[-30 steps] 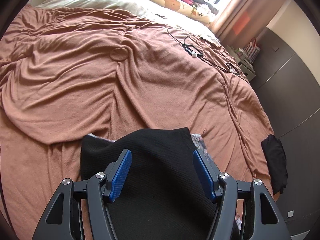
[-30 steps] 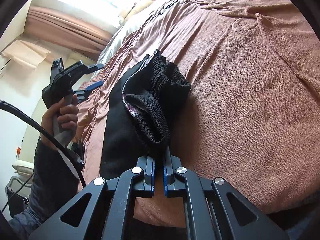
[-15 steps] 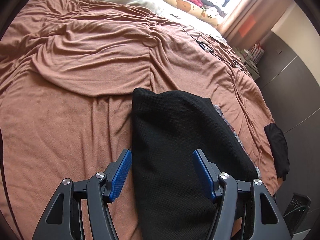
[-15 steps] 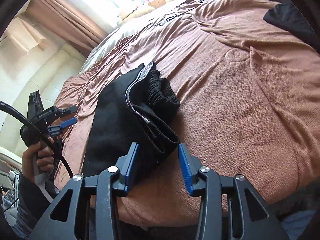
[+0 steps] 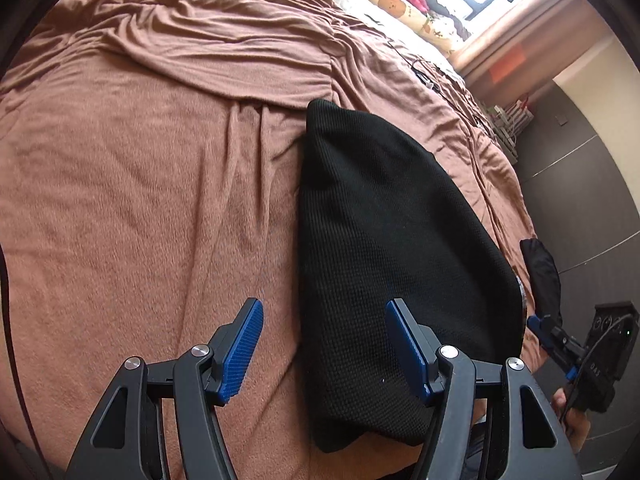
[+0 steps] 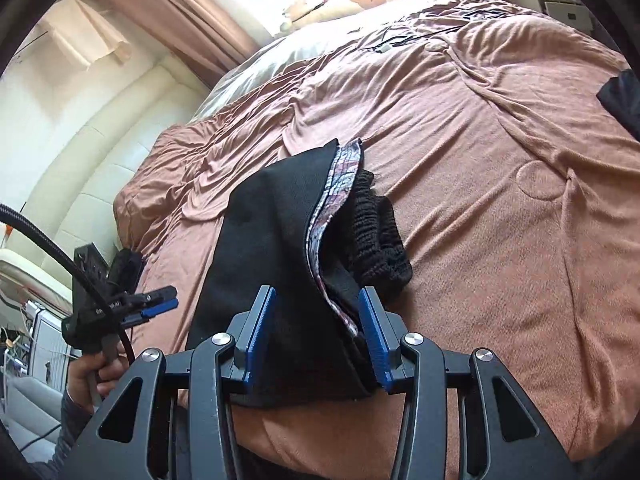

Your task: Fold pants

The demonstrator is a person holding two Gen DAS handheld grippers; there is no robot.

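Looking along our left gripper, fingers wide and empty, we see only plain black pants folded on the brown bed. Our right gripper, fingers partly apart and gripping nothing, reveals their patterned lining and ribbed waistband.

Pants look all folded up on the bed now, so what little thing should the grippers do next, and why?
Probably lift both grippers away. The black pants lie in a folded bundle on the brown blanket. The right gripper and the left gripper both stand open above them, gripping nothing. One patterned edge peeks out, so a small tidy-up tuck might follow.
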